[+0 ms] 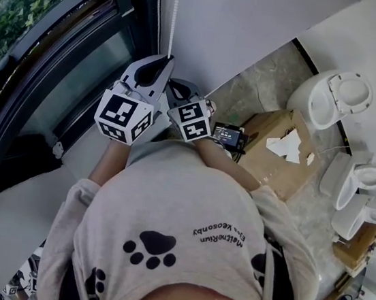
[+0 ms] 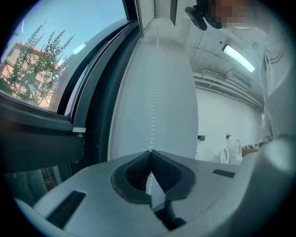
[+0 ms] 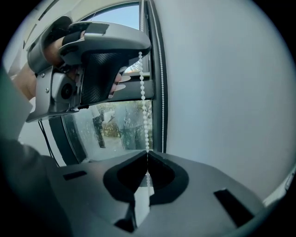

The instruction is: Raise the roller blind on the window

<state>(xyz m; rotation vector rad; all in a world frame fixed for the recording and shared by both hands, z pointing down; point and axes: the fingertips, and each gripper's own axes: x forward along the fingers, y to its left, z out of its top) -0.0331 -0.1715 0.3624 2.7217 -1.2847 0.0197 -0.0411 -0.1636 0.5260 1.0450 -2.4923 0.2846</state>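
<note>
While both sit by the window (image 1: pixel 32 29), my left gripper (image 2: pixel 150 152) and right gripper (image 3: pixel 147 153) each pinch the bead chain (image 3: pixel 144 99).

Glossy white plastic bead chain (image 3: pixel 144 115), smooth matt wall (image 3: pixel 222 92), brown cardboard box (image 1: pixel 267 171).

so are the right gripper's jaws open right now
No, the right gripper has its jaws pinched together on the white bead chain.
</note>
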